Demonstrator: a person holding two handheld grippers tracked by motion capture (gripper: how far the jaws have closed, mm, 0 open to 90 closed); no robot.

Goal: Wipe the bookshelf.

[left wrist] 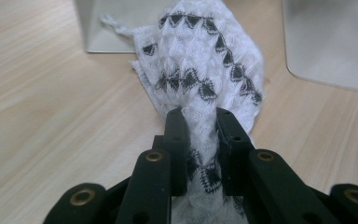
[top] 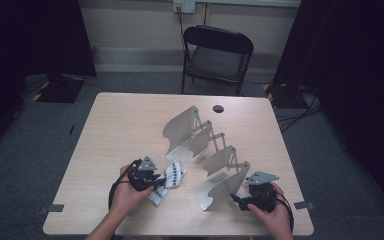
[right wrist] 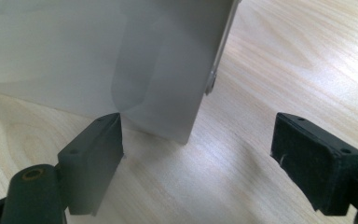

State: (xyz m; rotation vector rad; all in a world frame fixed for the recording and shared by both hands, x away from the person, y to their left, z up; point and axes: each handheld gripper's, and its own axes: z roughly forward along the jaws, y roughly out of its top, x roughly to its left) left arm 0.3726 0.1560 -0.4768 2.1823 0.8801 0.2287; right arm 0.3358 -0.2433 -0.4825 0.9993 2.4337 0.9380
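A white knitted cloth (left wrist: pixel 205 65) with black triangle bands lies bunched on the wooden table (top: pixel 130 125), in front of a silver expandable metal rack (top: pixel 207 152). My left gripper (left wrist: pixel 200 121) is shut on the near end of that cloth (top: pixel 172 176), which is squeezed between its two black jaws. In the high view my left gripper (top: pixel 152 181) sits at the cloth's left end. My right gripper (right wrist: pixel 198 140) stands open, its jaws wide apart on either side of the near corner of the rack's end plate (right wrist: pixel 121 56). That same gripper (top: pixel 252 192) rests by the rack's front right plate.
A black folding chair (top: pixel 217 55) stands beyond the table's far edge. A round dark cable hole (top: pixel 218 108) sits near the table's back. Grey carpet surrounds the table, and cables lie on the floor at the right.
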